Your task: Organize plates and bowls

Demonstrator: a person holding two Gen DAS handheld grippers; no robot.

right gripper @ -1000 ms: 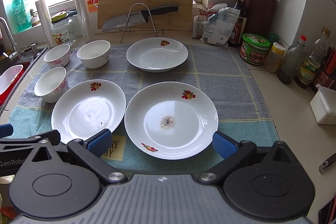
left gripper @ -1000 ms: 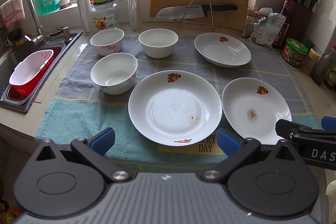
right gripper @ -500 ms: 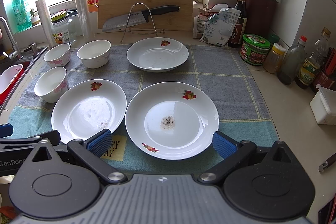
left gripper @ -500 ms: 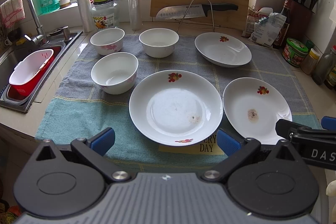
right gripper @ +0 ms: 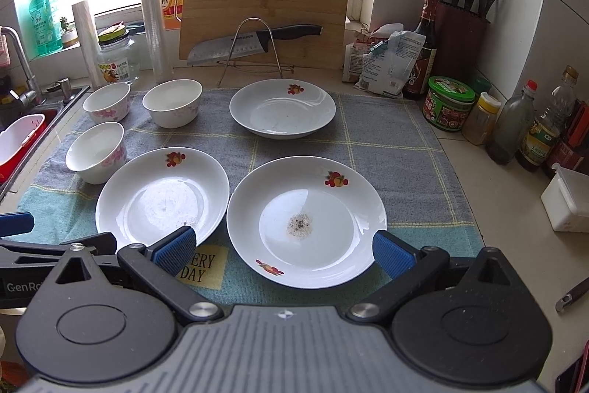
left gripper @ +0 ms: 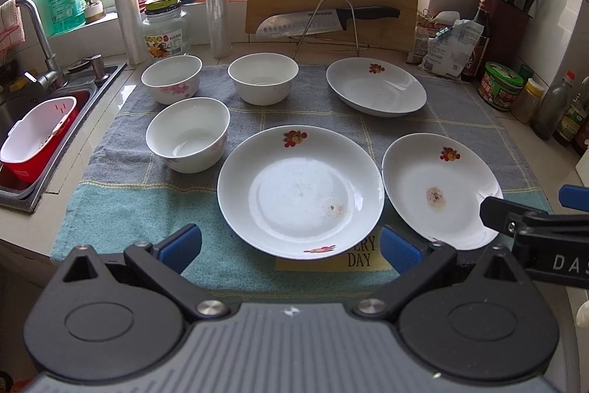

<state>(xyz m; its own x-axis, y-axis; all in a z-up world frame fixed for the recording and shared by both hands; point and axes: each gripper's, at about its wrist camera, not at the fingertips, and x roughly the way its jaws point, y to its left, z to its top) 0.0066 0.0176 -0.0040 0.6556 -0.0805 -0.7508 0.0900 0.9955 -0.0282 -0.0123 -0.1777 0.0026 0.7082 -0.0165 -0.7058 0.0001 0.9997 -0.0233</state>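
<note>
**Start the stack from the near plates**

Both hand-held grippers hang spread and empty at the counter's near edge: the left hand-held gripper (left gripper: 291, 242) before the middle plate (left gripper: 300, 190), the right hand-held gripper (right gripper: 281, 251) before the right plate (right gripper: 305, 220). A third plate (right gripper: 282, 107) and three bowls (left gripper: 187, 133) sit farther back on the towel (left gripper: 121, 201). Nothing looks stacked yet. Best pinch one rim squarely, lift level, and lower it onto its neighbour gently.
</note>
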